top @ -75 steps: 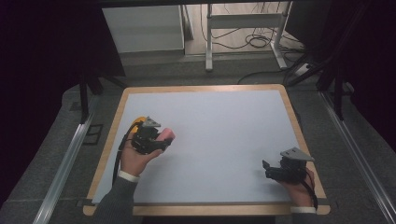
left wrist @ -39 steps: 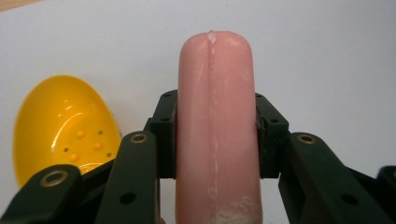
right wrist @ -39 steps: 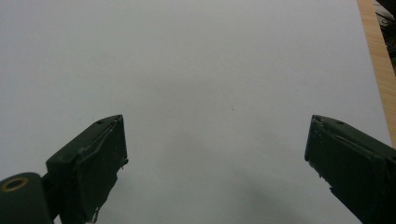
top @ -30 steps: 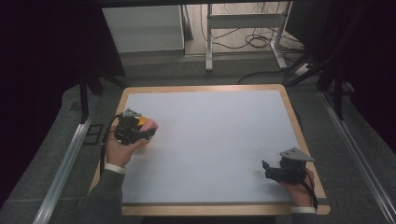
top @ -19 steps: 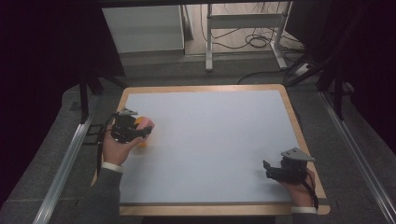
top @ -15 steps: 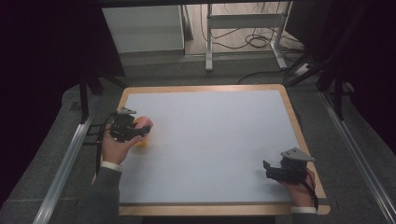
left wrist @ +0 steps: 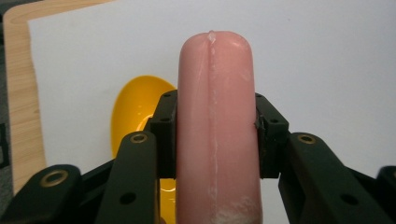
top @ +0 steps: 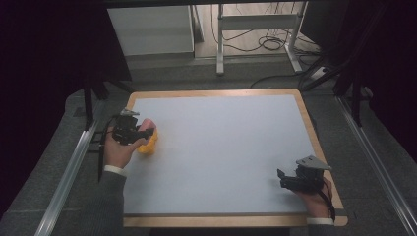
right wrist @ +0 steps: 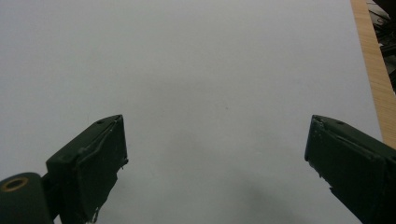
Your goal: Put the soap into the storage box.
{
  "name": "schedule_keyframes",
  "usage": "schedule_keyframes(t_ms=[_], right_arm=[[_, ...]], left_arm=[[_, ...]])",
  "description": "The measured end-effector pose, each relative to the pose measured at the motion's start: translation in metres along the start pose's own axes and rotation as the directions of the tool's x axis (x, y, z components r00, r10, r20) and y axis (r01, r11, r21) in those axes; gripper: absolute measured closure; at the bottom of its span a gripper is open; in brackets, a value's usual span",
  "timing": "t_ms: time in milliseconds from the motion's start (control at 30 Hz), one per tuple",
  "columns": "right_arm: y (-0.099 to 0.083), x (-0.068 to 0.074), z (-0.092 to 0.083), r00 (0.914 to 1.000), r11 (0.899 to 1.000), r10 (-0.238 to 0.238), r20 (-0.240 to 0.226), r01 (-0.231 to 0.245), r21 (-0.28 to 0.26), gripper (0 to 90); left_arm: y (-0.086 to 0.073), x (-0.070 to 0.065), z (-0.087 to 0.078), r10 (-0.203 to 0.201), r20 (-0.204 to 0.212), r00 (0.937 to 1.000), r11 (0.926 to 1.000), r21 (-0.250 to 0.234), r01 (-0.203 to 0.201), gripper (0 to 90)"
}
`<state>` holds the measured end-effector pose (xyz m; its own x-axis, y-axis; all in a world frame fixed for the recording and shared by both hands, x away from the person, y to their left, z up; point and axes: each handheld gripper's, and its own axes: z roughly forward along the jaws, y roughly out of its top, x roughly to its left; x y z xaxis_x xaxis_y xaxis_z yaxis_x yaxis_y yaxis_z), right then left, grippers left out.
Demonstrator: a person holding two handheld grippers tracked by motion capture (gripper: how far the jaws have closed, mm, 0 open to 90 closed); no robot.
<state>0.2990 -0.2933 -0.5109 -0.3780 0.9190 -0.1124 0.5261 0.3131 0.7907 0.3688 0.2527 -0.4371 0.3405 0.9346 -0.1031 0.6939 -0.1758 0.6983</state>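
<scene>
Sausage (left wrist: 215, 126), pink, clamped lengthwise in left claw (left wrist: 215, 135), left-centre of high frame, just above a yellow dish (left wrist: 133, 112) on the bench (top: 226, 147). Pick-up looks done; set-down apparently left, goal unknown. Left hand (top: 117, 150) reaches forward, claw level. Right claw (right wrist: 215, 154) jaws wide apart, idle at lower right.

Wide bare run across the white mat (top: 221, 152), blocked only at the left edge.
Yellow dish (top: 147, 143) low on the mat near the left wooden rim (top: 129, 105), just under the pink sausage (left wrist: 215, 126) clamped in the left gripper (top: 140, 133); right gripper (top: 285, 181), jaws spread, near the right corner, well apart from both.
</scene>
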Motion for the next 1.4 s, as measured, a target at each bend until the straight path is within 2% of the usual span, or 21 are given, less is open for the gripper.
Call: schedule_keyframes(t_ms=[433,700,1000,1067,1133,1200,1233,1267,1300,1400], right_arm=[[-0.001,0.0,0.002,1.0,1.0,0.0,0.004,-0.001,0.007,5.3],[-0.001,0.0,0.002,1.0,1.0,0.0,0.003,0.0,0.006,5.3],[-0.001,0.0,0.002,1.0,1.0,0.0,0.004,0.0,0.01,5.3],[-0.001,0.001,0.002,1.0,1.0,0.001,0.003,-0.001,0.011,5.3],[-0.001,0.001,0.002,1.0,1.0,-0.002,0.002,0.002,0.011,5.3],[-0.001,0.001,0.003,1.0,1.0,-0.003,0.003,0.003,0.013,5.3],[-0.001,0.001,0.003,1.0,1.0,-0.005,0.002,0.005,0.015,5.3],[-0.001,0.001,0.003,1.0,1.0,-0.005,0.001,0.005,0.016,5.3],[-0.001,0.001,0.003,1.0,1.0,-0.005,0.001,0.005,0.016,5.3],[-0.001,0.002,0.003,1.0,1.0,-0.006,0.003,0.006,0.016,5.3]], left_arm=[[-0.007,0.018,0.02,-0.037,-0.049,0.9981,0.9978,0.052,0.039,60.0],[-0.012,0.023,0.036,-0.055,-0.051,0.9972,0.9931,0.101,0.06,60.0],[-0.017,0.026,0.048,-0.068,-0.051,0.9963,0.9885,0.131,0.075,59.8],[-0.018,0.027,0.046,-0.077,-0.046,0.996,0.9902,0.114,0.082,59.4],[-0.017,0.026,0.044,-0.078,-0.042,0.9961,0.9904,0.111,0.082,57.4],[-0.014,0.024,0.041,-0.07,-0.05,0.9963,0.9905,0.115,0.075,42.8],[-0.012,0.023,0.034,-0.069,-0.06,0.9959,0.9938,0.084,0.074,30.8],[-0.011,0.022,0.03,-0.066,-0.056,0.9962,0.9954,0.065,0.07,26.2],[-0.011,0.022,0.03,-0.066,-0.056,0.9962,0.9954,0.065,0.07,23.8],[-0.01,0.017,0.016,-0.052,-0.044,0.9976,0.9986,0.009,0.053,24.7]])
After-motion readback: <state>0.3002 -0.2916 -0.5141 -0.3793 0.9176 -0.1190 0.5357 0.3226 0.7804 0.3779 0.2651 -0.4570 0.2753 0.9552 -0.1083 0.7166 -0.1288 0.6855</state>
